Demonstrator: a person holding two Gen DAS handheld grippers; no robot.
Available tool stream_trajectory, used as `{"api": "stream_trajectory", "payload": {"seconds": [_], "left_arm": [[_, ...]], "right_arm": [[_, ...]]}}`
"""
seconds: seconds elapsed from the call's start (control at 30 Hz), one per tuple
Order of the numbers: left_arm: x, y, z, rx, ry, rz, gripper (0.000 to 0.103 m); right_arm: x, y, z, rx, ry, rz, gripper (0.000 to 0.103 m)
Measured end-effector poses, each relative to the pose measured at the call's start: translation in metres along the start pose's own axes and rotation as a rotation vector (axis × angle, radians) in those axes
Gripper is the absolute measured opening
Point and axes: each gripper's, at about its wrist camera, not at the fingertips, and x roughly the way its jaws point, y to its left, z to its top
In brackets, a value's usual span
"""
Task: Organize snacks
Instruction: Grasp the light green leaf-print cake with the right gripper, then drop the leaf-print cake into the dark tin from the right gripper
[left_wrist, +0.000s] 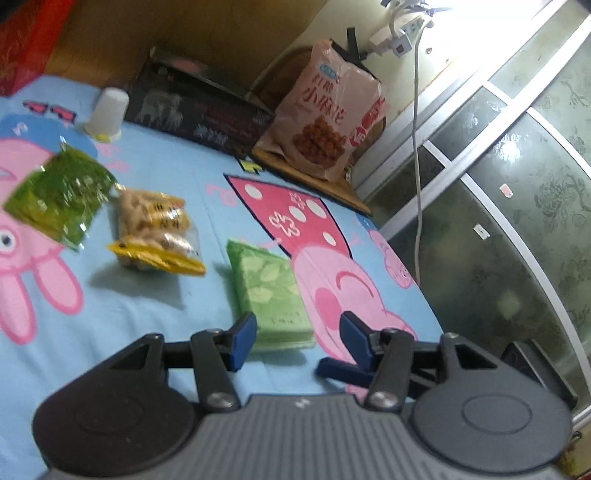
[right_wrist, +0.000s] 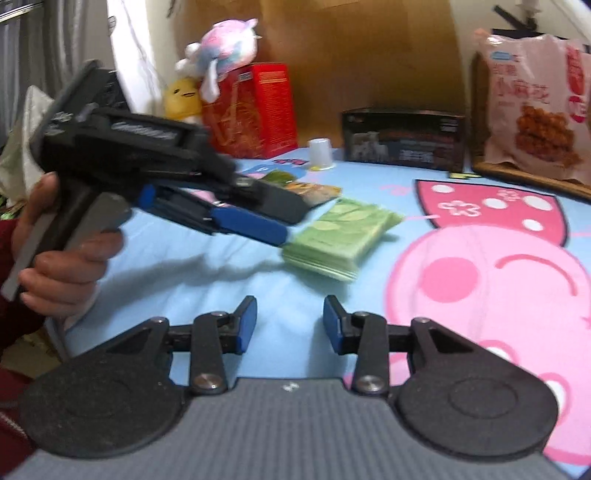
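Beside the yellow snack bag, the green packet lies lengthwise.

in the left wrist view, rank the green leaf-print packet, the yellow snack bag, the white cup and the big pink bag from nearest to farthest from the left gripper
1. Green leaf-print packet, just ahead of the left gripper, near its left finger.
2. Yellow snack bag, farther out to the left.
3. White cup at far left and big pink bag at far right: too close to call.
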Motion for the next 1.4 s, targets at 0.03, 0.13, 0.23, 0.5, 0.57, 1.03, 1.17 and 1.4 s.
{"api": "stream_trajectory", "payload": {"seconds": [0.03, 0.13, 0.23, 0.5, 0.57, 1.03, 1.17, 1.4], "left_arm": [[-0.001, 0.000, 0.003, -0.002, -0.002, 0.006, 0.052], [0.007, -0.002, 0.013, 0.010, 0.008, 0.019, 0.053], [0.024, -0.004, 0.018, 0.029, 0.034, 0.044, 0.054], [0.047, -0.003, 0.012, 0.007, 0.076, 0.047, 0.044], [0.048, -0.009, 0.011, 0.038, 0.072, 0.070, 0.044], [0.073, -0.046, 0.119, 0.153, -0.058, 0.050, 0.042], [0.100, -0.043, 0.176, 0.159, -0.114, 0.084, 0.043], [0.165, -0.001, 0.241, 0.059, -0.128, 0.178, 0.052]], "right_arm": [[-0.002, -0.003, 0.000, 0.002, -0.006, -0.010, 0.043], [-0.002, -0.007, 0.002, -0.002, -0.015, -0.034, 0.045], [0.005, -0.005, 0.006, -0.038, -0.017, -0.062, 0.049], [0.026, -0.001, 0.012, -0.108, 0.017, -0.067, 0.050], [0.025, -0.003, 0.012, -0.106, 0.007, -0.077, 0.046], [0.022, -0.045, 0.077, -0.145, -0.230, -0.211, 0.033], [0.053, -0.079, 0.127, -0.174, -0.269, -0.228, 0.033], [0.130, -0.127, 0.173, -0.217, -0.248, -0.298, 0.036]]}}
